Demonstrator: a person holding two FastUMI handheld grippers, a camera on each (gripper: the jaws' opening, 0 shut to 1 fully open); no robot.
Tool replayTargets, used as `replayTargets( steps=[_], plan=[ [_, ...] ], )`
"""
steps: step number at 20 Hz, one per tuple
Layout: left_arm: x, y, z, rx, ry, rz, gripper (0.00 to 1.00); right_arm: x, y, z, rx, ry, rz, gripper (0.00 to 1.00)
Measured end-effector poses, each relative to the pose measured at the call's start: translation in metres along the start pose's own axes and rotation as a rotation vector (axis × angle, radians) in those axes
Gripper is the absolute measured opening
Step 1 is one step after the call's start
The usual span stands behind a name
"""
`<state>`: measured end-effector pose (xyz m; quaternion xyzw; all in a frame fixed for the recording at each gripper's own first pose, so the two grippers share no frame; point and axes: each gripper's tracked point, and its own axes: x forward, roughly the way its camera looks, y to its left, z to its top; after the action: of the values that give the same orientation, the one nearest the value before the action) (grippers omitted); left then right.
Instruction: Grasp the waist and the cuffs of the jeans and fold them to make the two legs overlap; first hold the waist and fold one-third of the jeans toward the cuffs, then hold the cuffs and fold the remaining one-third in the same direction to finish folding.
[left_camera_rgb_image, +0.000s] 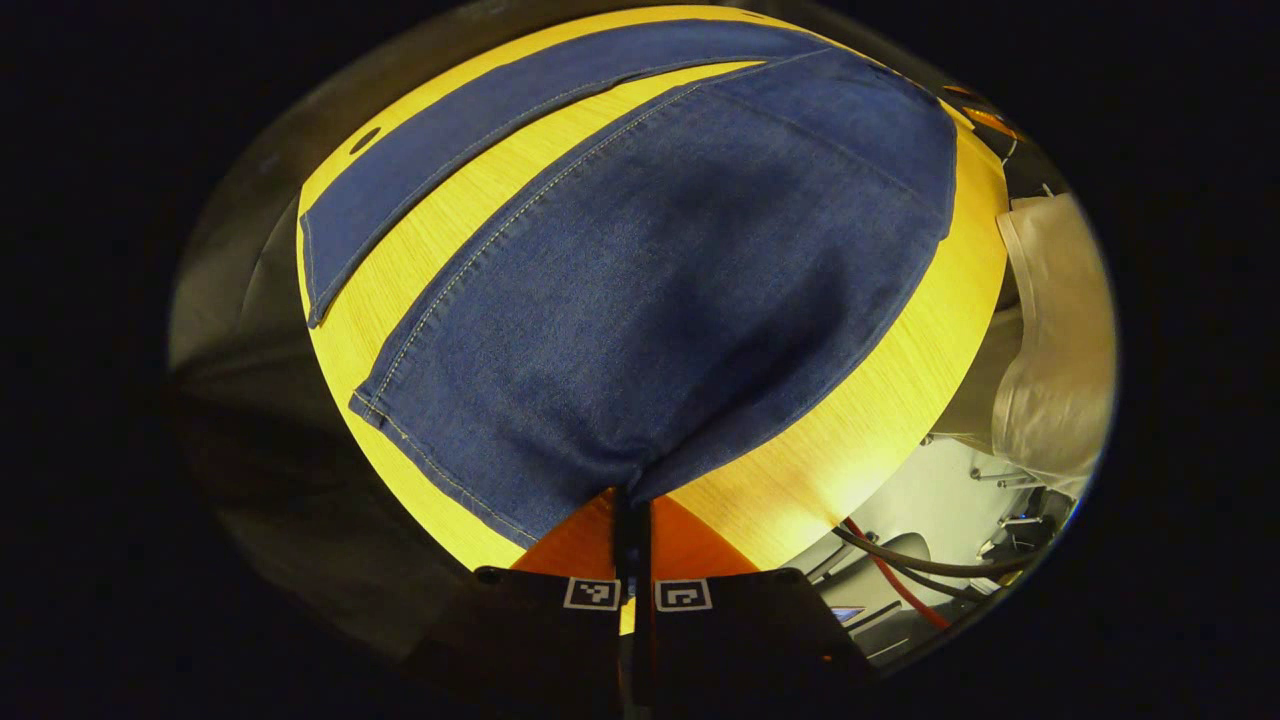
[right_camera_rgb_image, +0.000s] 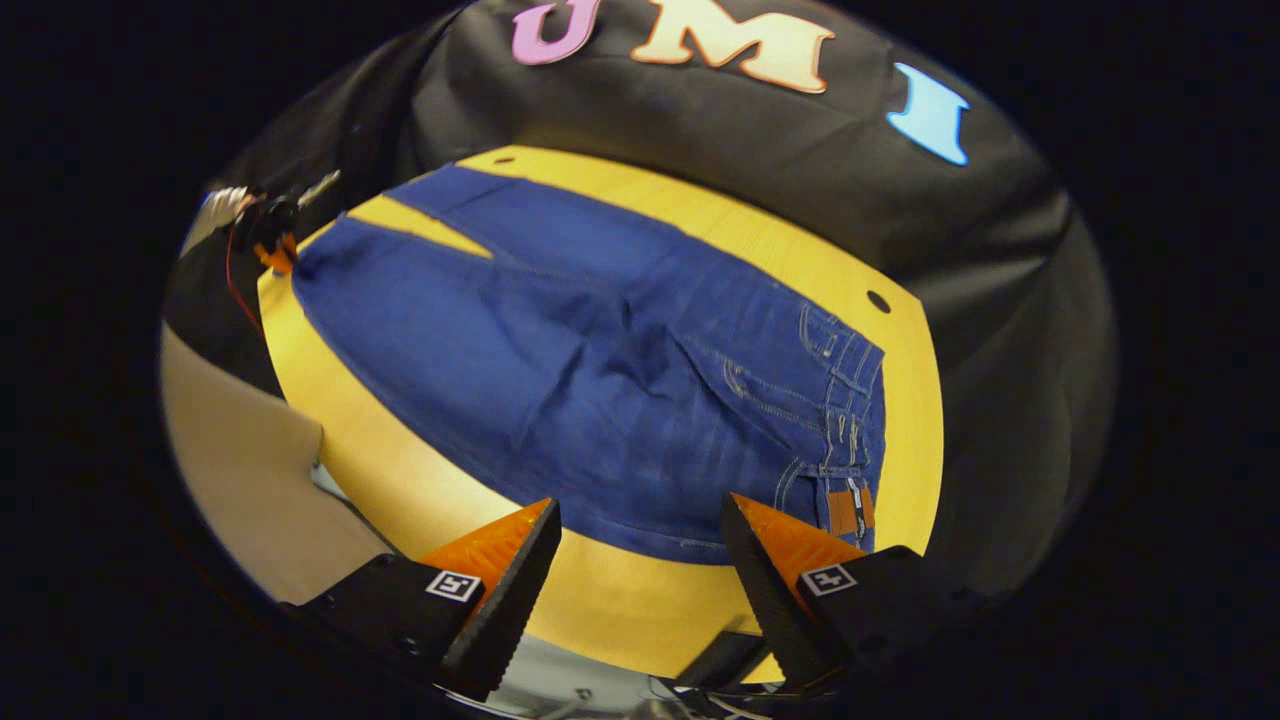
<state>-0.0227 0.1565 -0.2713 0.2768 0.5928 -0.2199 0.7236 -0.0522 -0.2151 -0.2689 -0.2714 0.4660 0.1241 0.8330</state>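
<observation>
The jeans (right_camera_rgb_image: 600, 400) lie spread flat across the tabletop (right_camera_rgb_image: 900, 400), legs apart with a wedge of bare wood between them, waist (right_camera_rgb_image: 850, 420) out at 3 o'clock in the right gripper view and the leg ends running off toward 10 o'clock. In the left gripper view the near leg (left_camera_rgb_image: 660, 300) fills the middle of the scene, its cuff (left_camera_rgb_image: 440, 470) at 7 o'clock, while the far leg (left_camera_rgb_image: 480, 140) stretches along the top from 9 to 12 o'clock. The left claw (left_camera_rgb_image: 633, 520) is closed tight at 6 o'clock, its fingers (left_camera_rgb_image: 690, 545) pinching the cuff corner of the near leg, and the cloth bunches into the pinch right there. The right claw (right_camera_rgb_image: 640, 560) hangs wide open at 6 o'clock of its own view, gripping nothing, its fingers (right_camera_rgb_image: 500, 550) hovering over the near edge of the tabletop just short of the jeans' waist-side hem. Far off at 10 o'clock in the right gripper view, the left claw (right_camera_rgb_image: 270, 235) sits at the leg end. A person's pale sleeve (left_camera_rgb_image: 1060, 340) shows at 3 o'clock in the left gripper view, with cables (left_camera_rgb_image: 900, 570) below at 5 o'clock.
</observation>
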Motion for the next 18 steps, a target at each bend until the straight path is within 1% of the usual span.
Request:
replayTargets(
  steps=[2, 5, 7, 9, 10, 11, 12, 18],
  plan=[
    [-0.001, 0.0, 0.001, -0.022, 0.012, -0.005, 0.0, 0.011, -0.01, -0.019, -0.064, 0.072, 0.008, 1.0],
    [0.0, 0.0, 0.001, -0.031, 0.02, -0.009, 0.0, 0.027, -0.02, -0.036, -0.149, 0.154, 0.033, 1.0],
    [-0.001, 0.0, 0.002, -0.039, 0.031, -0.013, 0.0, 0.032, -0.017, -0.045, -0.193, 0.214, 0.063, 1.0],
    [-0.001, 0.0, 0.002, -0.042, 0.035, -0.016, 0.0, 0.041, -0.017, -0.052, -0.229, 0.249, 0.088, 1.0],
    [-0.001, 0.0, 0.002, -0.043, 0.038, -0.015, 0.0, 0.041, -0.016, -0.053, -0.231, 0.261, 0.109, 1.0],
    [-0.001, 0.0, 0.002, -0.039, 0.04, -0.014, 0.0, 0.042, -0.015, -0.051, -0.226, 0.263, 0.111, 1.0],
    [0.0, 0.0, 0.002, -0.033, 0.041, -0.013, 0.0, 0.043, -0.016, -0.051, -0.217, 0.266, 0.119, 0.98],
    [-0.001, 0.0, 0.002, -0.025, 0.05, -0.023, 0.0, 0.048, -0.013, -0.053, -0.202, 0.326, 0.205, 0.99]
  ],
)
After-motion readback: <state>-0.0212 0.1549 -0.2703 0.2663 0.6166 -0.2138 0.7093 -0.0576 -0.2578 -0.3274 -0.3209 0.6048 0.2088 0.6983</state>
